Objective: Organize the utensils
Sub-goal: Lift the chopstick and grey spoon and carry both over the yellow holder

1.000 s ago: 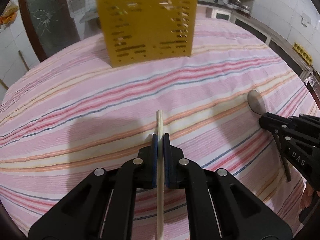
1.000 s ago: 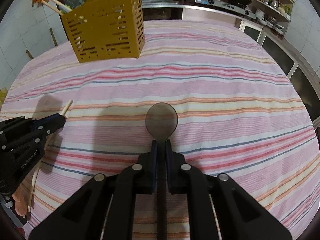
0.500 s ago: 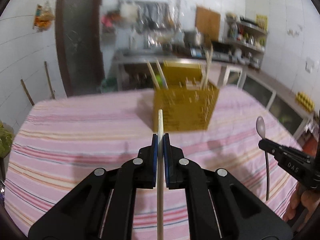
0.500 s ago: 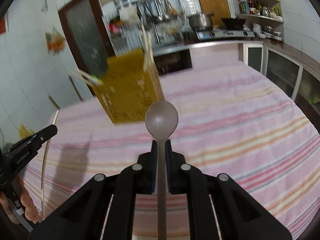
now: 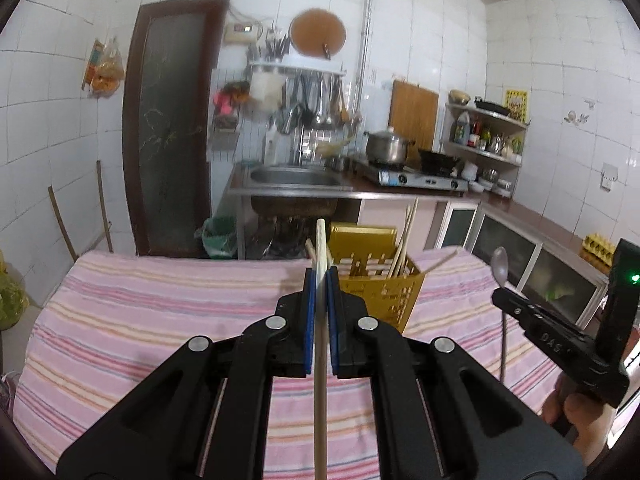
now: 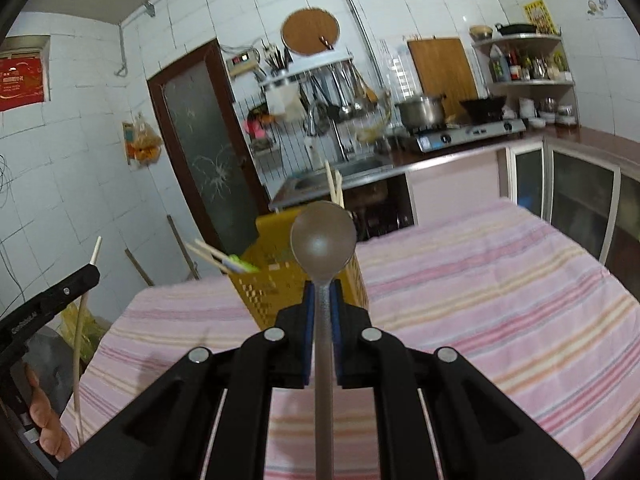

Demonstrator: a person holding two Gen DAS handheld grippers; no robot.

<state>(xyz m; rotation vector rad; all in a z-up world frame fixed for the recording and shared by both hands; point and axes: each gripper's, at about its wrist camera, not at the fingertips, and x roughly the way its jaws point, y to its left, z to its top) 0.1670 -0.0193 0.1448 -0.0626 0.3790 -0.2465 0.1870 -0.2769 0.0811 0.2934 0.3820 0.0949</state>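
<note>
Both tools are loaded and up off the counter (image 5: pixel 160 320): the left gripper (image 5: pixel 320 280) is clamped on a chopstick (image 5: pixel 320 248), the right gripper (image 6: pixel 323 292) pinches a metal spoon (image 6: pixel 323 240) by its neck. Biggest risk I'd guess is the long chopstick pivoting in that thin grip, or catching the basket rim and tipping it. The yellow slotted basket (image 5: pixel 384 284) already holds several chopsticks, some leaning out over the edge.

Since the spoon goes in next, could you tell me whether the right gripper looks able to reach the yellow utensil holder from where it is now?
Probably yes. The right gripper, shut on the spoon, points at the yellow utensil holder with only bare striped tablecloth between them. The left gripper with its chopstick sits well off to the side.
</note>
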